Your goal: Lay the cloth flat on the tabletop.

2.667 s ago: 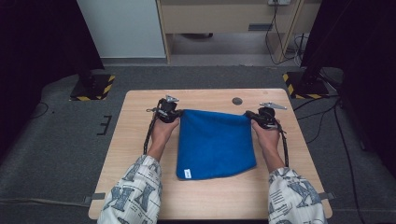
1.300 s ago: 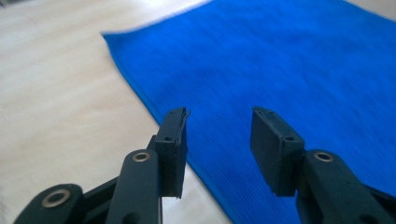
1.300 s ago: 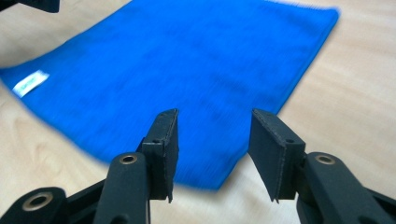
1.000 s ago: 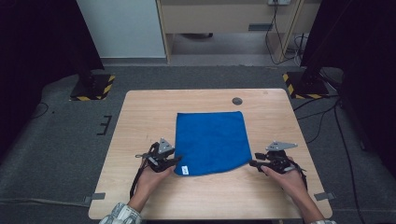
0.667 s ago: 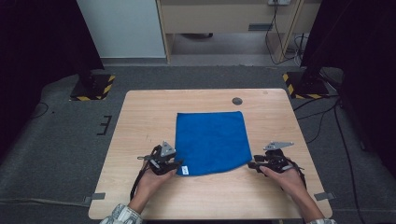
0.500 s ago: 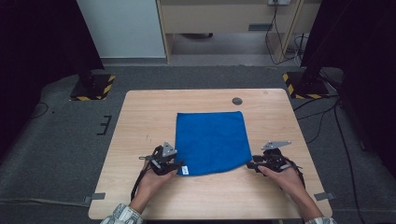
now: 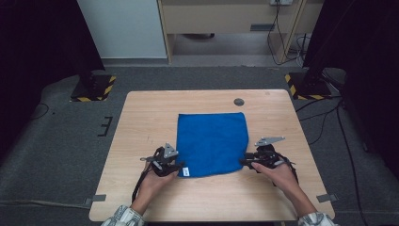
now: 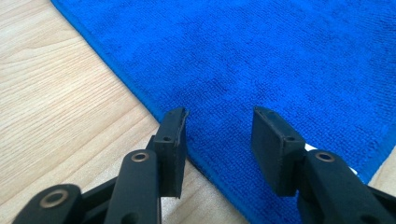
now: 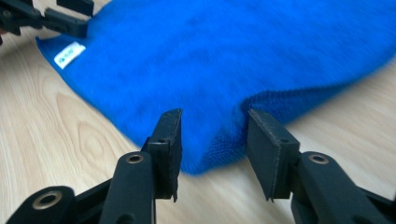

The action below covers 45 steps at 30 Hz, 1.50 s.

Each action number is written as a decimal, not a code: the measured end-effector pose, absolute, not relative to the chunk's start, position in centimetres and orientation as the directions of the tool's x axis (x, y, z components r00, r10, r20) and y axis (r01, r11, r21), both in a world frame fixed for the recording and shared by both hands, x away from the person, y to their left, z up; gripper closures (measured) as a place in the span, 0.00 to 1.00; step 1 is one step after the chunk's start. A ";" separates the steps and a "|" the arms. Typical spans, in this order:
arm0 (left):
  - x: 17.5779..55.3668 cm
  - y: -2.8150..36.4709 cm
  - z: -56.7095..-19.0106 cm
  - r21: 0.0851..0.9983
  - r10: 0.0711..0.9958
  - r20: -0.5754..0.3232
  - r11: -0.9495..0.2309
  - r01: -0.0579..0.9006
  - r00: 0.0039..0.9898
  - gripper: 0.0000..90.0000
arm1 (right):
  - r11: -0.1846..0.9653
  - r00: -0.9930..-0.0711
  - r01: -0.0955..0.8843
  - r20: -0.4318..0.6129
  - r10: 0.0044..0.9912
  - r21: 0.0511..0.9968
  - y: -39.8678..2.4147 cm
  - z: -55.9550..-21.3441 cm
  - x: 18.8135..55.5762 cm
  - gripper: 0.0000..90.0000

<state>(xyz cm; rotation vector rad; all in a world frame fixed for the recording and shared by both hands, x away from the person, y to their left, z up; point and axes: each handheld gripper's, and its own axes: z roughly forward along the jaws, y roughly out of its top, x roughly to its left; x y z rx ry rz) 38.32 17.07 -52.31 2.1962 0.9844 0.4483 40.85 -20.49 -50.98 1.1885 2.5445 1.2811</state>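
Two grippers at the near corners of the blue cloth (image 7: 211, 143), flat and folded mid-table (image 7: 141, 117). Left gripper (image 8: 219, 135): jaws part open over the near left corner, beside the white label (image 7: 185, 171), not gripping. Right gripper (image 9: 212, 140): jaws just closing, part open, raised corner between them, not yet pinched. Advised: lower both until the bottom jaw slides under every layer, close together, lift evenly. Far edge straight, near a dark round mark (image 7: 239, 101).
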 end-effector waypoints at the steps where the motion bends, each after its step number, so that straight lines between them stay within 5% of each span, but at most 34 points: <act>1: 38.3 17.1 -52.3 0.703 0.755 0.033 -0.483 0.521 0.655 0.62 | 0.365 -0.706 0.612 0.277 0.652 0.702 -20.2 -51.0 41.1 0.62; 5: 38.3 17.1 -52.3 0.706 0.755 0.035 -0.483 0.518 0.655 0.62 | 0.384 -0.709 0.617 0.273 0.651 0.687 -18.2 -51.3 42.3 0.61; 11: 38.4 17.2 -52.4 0.697 0.753 0.042 -0.493 0.521 0.656 0.61 | 0.438 -0.722 0.607 0.230 0.652 0.663 -16.0 -51.3 43.2 0.72; 16: 38.5 17.2 -52.5 0.697 0.754 0.041 -0.492 0.522 0.656 0.61 | 0.439 -0.726 0.601 0.228 0.648 0.668 -15.0 -51.0 43.6 0.69; 25: 38.5 17.2 -52.5 0.697 0.754 0.038 -0.491 0.523 0.656 0.62 | 0.382 -0.714 0.564 0.200 0.671 0.733 -18.1 -49.1 42.3 0.82; 41: 38.4 17.1 -52.5 0.698 0.752 0.044 -0.494 0.519 0.658 0.62 | 0.334 -0.635 0.635 0.224 0.740 0.697 -23.4 -50.8 40.1 0.65; 45: 38.4 17.2 -52.5 0.698 0.751 0.044 -0.495 0.517 0.659 0.62 | 0.336 -0.631 0.656 0.247 0.735 0.677 -23.0 -51.2 40.8 0.70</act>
